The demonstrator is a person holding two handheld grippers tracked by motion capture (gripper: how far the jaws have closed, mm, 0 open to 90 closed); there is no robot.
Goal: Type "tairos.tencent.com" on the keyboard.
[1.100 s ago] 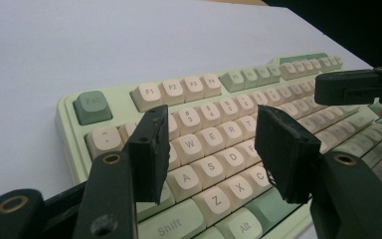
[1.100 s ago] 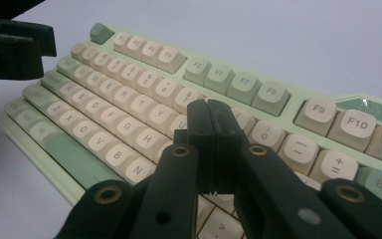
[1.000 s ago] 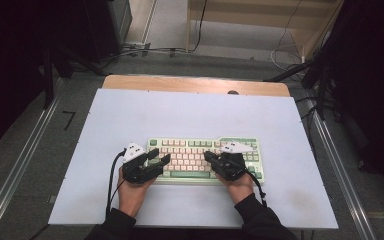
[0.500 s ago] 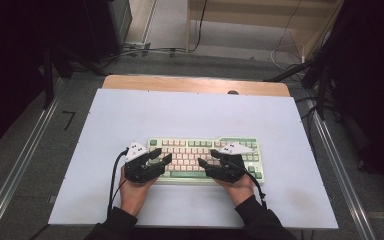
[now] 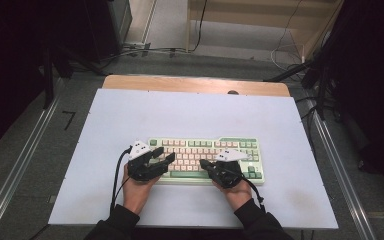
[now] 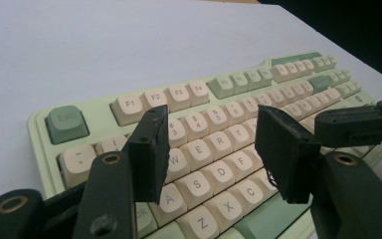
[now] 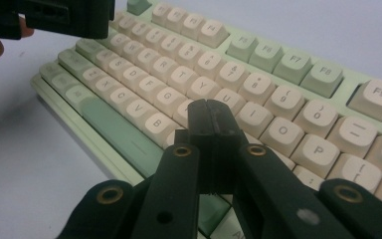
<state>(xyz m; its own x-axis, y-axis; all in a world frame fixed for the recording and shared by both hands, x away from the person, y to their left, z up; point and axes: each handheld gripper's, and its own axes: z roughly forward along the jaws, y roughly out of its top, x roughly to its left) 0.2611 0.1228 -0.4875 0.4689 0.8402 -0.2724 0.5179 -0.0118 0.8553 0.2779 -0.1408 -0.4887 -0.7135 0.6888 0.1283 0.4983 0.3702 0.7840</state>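
A pale green keyboard [image 5: 205,148] with cream keys lies on the white table top [image 5: 180,110], near its front edge. My left gripper [image 5: 164,155] hovers open over the keyboard's left end. In the left gripper view my left gripper [image 6: 211,117] frames the number and letter rows of the keyboard [image 6: 189,94], with nothing between its pads. My right gripper [image 5: 203,163] points at the middle letter rows. Its jaws have just been closing and now meet, shut on nothing, low over the keys of the keyboard [image 7: 288,64], as my right gripper [image 7: 208,105] shows from behind.
A wooden strip [image 5: 195,85] runs along the table's far edge. Metal rails [image 5: 25,165] flank the table on both sides. Cables [image 5: 145,50] lie on the floor beyond. A black cable [image 5: 115,180] trails from the left gripper over the table.
The right gripper's jaws stood slightly apart half a second ago and are together now. Both hands have stayed almost in place over the keyboard.
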